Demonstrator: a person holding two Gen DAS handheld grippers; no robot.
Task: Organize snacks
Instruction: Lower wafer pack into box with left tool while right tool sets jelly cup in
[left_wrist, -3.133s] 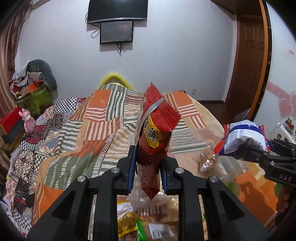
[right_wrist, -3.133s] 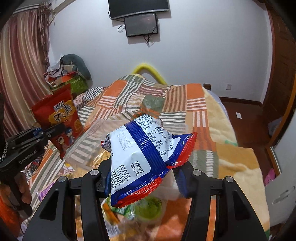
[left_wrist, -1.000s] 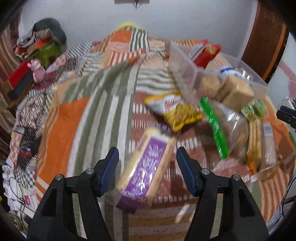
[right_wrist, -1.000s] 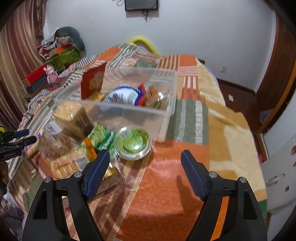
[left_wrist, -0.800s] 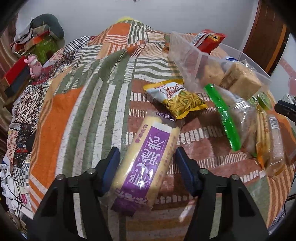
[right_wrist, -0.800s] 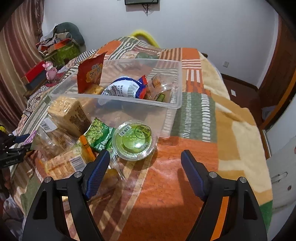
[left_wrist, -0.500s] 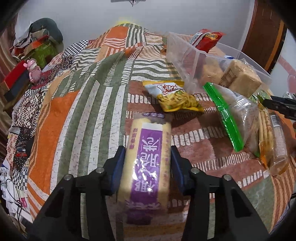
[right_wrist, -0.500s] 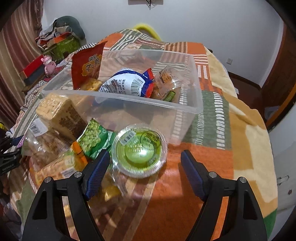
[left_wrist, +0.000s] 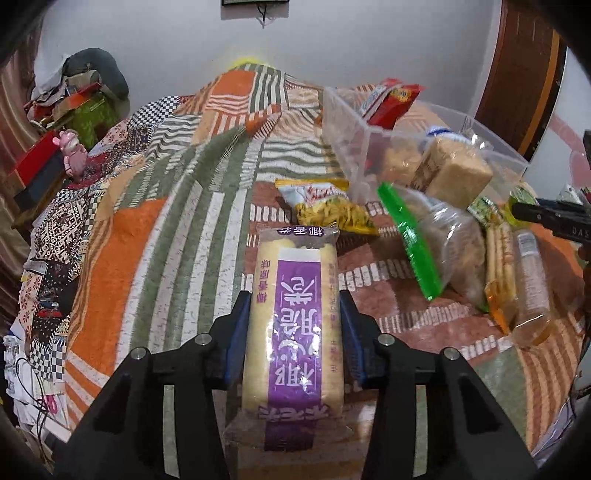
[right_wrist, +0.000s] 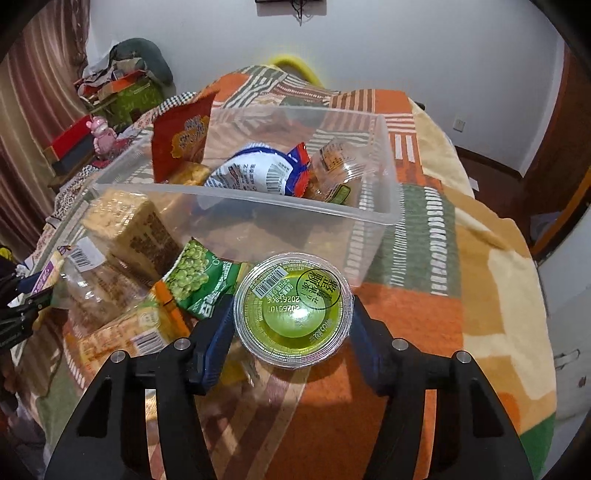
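Observation:
My left gripper (left_wrist: 294, 314) has its jaws closed against both sides of a long yellow pack with a purple label (left_wrist: 293, 314), which lies on the patchwork quilt. My right gripper (right_wrist: 293, 314) has its jaws around a round green jelly cup (right_wrist: 293, 308), touching or nearly touching its sides. The clear plastic bin (right_wrist: 373, 214) stands just beyond the cup and holds a red chip bag (right_wrist: 181, 142), a blue-and-white bag (right_wrist: 258, 175) and a clear packet. The bin also shows in the left wrist view (left_wrist: 343, 122).
Loose snacks lie by the bin: a yellow chip bag (left_wrist: 328, 206), a green-sealed zip bag (left_wrist: 443, 240), biscuit packs (left_wrist: 498, 266), a brown block pack (right_wrist: 129, 229), a green grape bag (right_wrist: 199, 277). Clutter and a pink toy (right_wrist: 101, 134) lie left of the bed. A wooden door (left_wrist: 517, 74) is at right.
Both grippers dropped the red and blue bags into the bin, then moved down. The left one has closed on the purple pack; the right one has moved in around the jelly cup.

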